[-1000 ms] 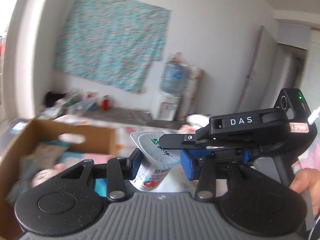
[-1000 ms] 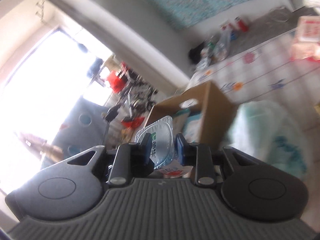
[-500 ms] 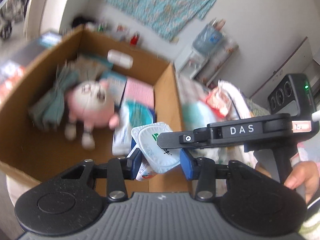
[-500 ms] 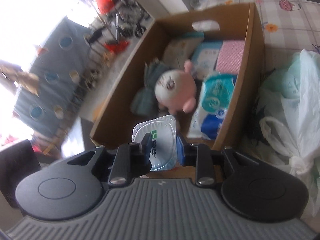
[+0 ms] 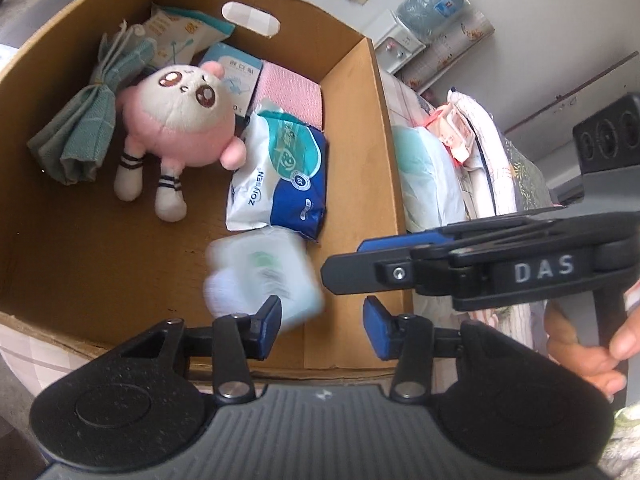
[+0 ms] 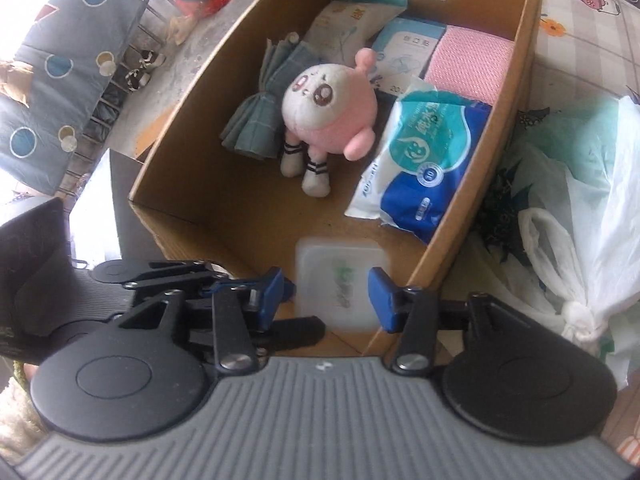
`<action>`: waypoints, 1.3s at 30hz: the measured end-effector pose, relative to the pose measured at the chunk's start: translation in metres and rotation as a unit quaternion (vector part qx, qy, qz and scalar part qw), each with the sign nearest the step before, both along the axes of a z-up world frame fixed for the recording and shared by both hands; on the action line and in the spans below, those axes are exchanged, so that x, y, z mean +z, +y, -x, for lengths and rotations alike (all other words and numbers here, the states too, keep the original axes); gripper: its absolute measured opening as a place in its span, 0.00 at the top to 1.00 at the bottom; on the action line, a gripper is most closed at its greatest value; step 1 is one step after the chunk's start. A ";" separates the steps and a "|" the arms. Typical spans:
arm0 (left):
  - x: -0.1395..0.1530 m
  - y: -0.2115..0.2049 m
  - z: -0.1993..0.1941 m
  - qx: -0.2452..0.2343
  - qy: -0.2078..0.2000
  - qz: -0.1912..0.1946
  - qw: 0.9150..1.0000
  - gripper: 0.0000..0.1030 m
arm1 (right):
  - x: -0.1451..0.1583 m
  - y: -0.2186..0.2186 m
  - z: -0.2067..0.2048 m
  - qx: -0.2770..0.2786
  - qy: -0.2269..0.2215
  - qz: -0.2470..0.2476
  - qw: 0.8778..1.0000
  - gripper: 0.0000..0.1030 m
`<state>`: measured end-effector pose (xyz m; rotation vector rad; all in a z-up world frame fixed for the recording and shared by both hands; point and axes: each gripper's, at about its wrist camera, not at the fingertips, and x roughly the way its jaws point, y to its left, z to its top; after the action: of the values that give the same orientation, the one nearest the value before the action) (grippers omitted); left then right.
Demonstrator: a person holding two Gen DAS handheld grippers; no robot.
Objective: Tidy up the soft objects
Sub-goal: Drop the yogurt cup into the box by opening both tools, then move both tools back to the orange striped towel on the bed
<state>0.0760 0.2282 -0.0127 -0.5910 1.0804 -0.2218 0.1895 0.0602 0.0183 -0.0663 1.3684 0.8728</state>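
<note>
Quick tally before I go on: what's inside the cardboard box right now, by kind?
Plush toy: 1
Green cloth: 1
Pink cloth: 1
Soft packs: 3
Sealed cup, blurred: 1
Total: 7

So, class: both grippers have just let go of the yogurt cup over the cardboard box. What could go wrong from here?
1. The yogurt cup is motion-blurred and seemingly in free fall near the box's front corner; it may land tilted or on its side.
2. Its foil lid could split on impact and leak onto the wipes pack or plush toy.
3. The open left gripper and right gripper are crowded together and could collide when withdrawing.
</note>
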 end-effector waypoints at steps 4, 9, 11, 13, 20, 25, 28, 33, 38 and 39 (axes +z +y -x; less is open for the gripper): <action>0.002 0.002 -0.003 0.007 0.003 -0.010 1.000 0.55 | 0.008 -0.002 -0.001 -0.001 -0.006 -0.018 1.000 0.53; 0.008 0.011 -0.002 0.031 -0.008 -0.035 0.999 0.49 | 0.019 -0.014 0.005 -0.004 -0.031 -0.061 0.998 0.53; 0.008 0.016 -0.005 0.043 -0.003 -0.055 0.998 0.44 | 0.027 -0.026 0.008 -0.013 -0.046 -0.085 0.995 0.53; 0.004 0.021 -0.009 0.055 0.012 -0.075 0.996 0.41 | 0.033 -0.042 0.012 -0.026 -0.062 -0.117 0.991 0.52; -0.018 0.028 -0.034 0.066 0.075 -0.066 0.993 0.49 | 0.027 -0.104 0.021 -0.103 -0.070 -0.192 0.973 0.52; -0.024 0.014 -0.040 0.061 0.073 -0.050 0.994 0.51 | 0.010 -0.153 0.021 -0.168 -0.051 -0.208 0.962 0.52; -0.028 0.005 -0.039 0.053 0.075 -0.024 0.995 0.51 | 0.003 -0.181 0.022 -0.202 -0.043 -0.218 0.954 0.52; -0.030 -0.006 -0.037 0.056 0.068 -0.012 0.996 0.50 | -0.011 -0.215 0.027 -0.245 -0.036 -0.228 0.942 0.51; -0.002 -0.006 -0.015 0.113 -0.008 -0.118 0.987 0.38 | -0.009 -0.250 0.039 -0.293 -0.083 -0.217 0.928 0.50; 0.006 -0.008 -0.011 0.126 -0.031 -0.152 0.980 0.37 | -0.006 -0.257 0.042 -0.305 -0.101 -0.212 0.923 0.49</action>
<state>0.0866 0.2205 -0.0065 -0.4370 0.9461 0.1433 0.1472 -0.1971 0.0123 0.5649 0.8971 0.5882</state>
